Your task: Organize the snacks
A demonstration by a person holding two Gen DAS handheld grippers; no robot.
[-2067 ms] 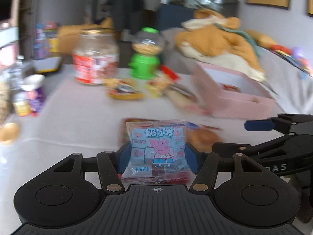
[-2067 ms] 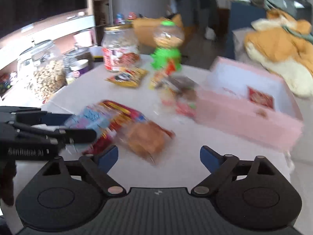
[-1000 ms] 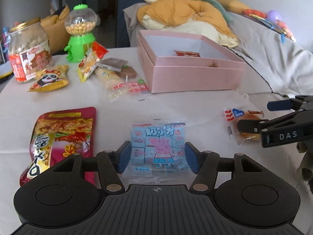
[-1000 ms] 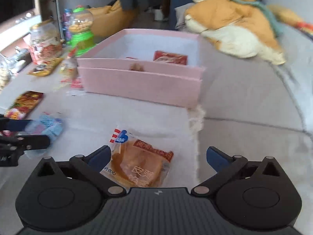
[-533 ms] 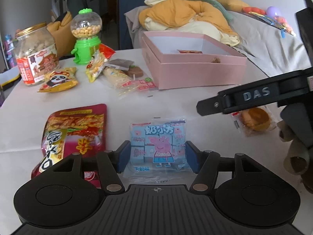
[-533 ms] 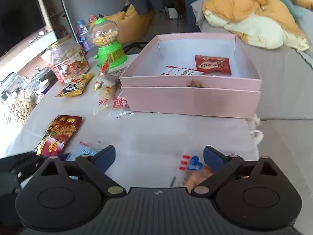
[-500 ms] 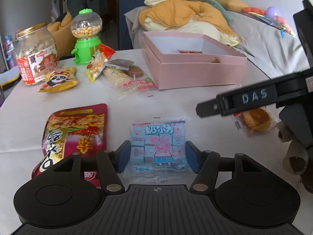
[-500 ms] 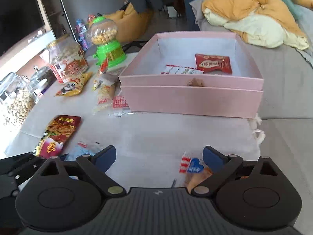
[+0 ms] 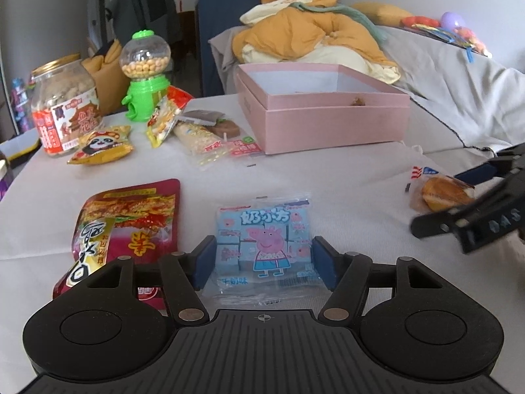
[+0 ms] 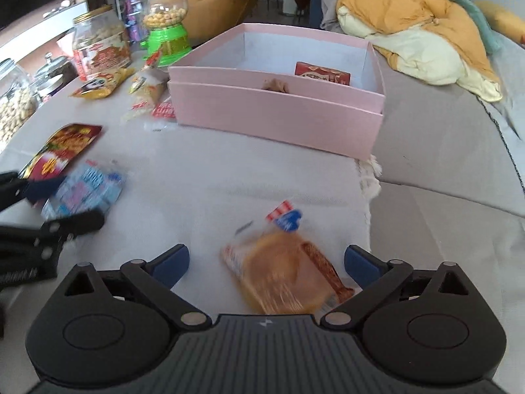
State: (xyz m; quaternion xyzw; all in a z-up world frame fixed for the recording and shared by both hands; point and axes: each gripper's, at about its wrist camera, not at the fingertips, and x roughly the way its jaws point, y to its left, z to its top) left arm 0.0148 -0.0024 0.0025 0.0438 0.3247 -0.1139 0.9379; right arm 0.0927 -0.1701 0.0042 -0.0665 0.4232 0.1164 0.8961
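My left gripper (image 9: pixel 264 256) is shut on a light blue Peppa Pig snack packet (image 9: pixel 264 239), held just over the white tablecloth; the packet also shows in the right wrist view (image 10: pixel 87 190). My right gripper (image 10: pixel 266 257) is open, its jaws on either side of a wrapped bread bun (image 10: pixel 285 272) that lies on the cloth; the bun also shows at the right of the left wrist view (image 9: pixel 439 192). The open pink box (image 10: pixel 272 115) stands beyond, with a red packet (image 10: pixel 323 73) inside.
A red snack pouch (image 9: pixel 128 226) lies left of the blue packet. Further back are a panda packet (image 9: pixel 101 144), several small snacks (image 9: pixel 200 131), a green gumball dispenser (image 9: pixel 146 75) and a big jar (image 9: pixel 64 101). A sofa with an orange jacket (image 10: pixel 423 23) is at right.
My right gripper has dropped down and come in over the bread bun, which now lies between its open jaws. My left gripper still holds the blue packet in about the same place.
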